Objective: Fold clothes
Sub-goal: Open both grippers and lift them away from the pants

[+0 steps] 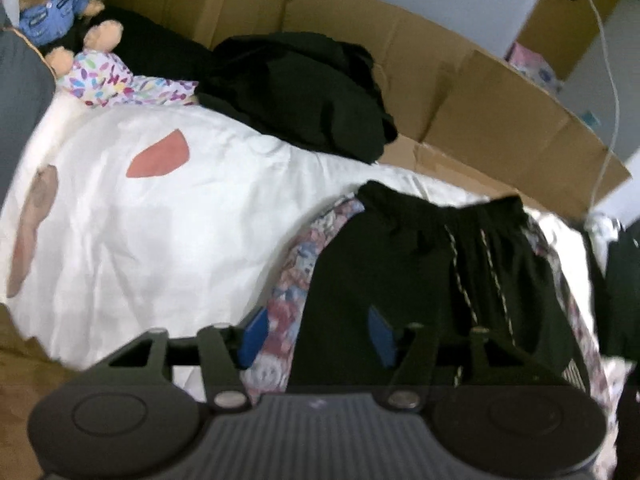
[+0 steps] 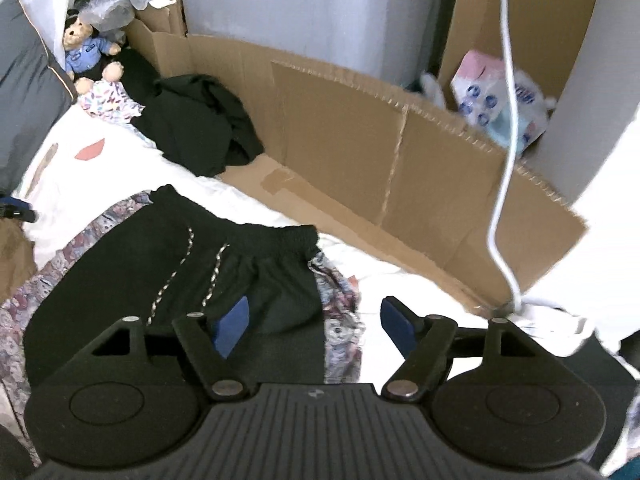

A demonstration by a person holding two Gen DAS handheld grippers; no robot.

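Black shorts (image 1: 432, 280) with patterned side panels lie flat on the white bedsheet (image 1: 160, 240) in the left wrist view, near its right-hand edge. Waistband is at the far end, drawstrings run down toward the camera, so the long axis goes pretty much away from the camera, tilted a bit right at the top. The left gripper (image 1: 320, 332) hangs above the shorts' left side with its blue pads spread wide and nothing between them, not touching the fabric. Further back there's a crumpled black garment pile (image 1: 304, 88) at the sheet's far edge against the cardboard wall (image 1: 460, 80), plus a teddy bear (image 1: 52, 4) in a blue shirt at the far left corner, with a confetti-print cloth (image 1: 116, 80) just in front of it.

Right wrist view: same shorts (image 2: 160, 264), waistband pointing up and right, legs running off toward the lower left. The right gripper (image 2: 316, 328) hovers over the shorts' right edge, jaws wide apart and empty; one pad sits over black cloth, the other over bare sheet (image 2: 372, 264). A white cable (image 2: 505, 160) dangles down on the right, in front of the cardboard (image 2: 360, 140).
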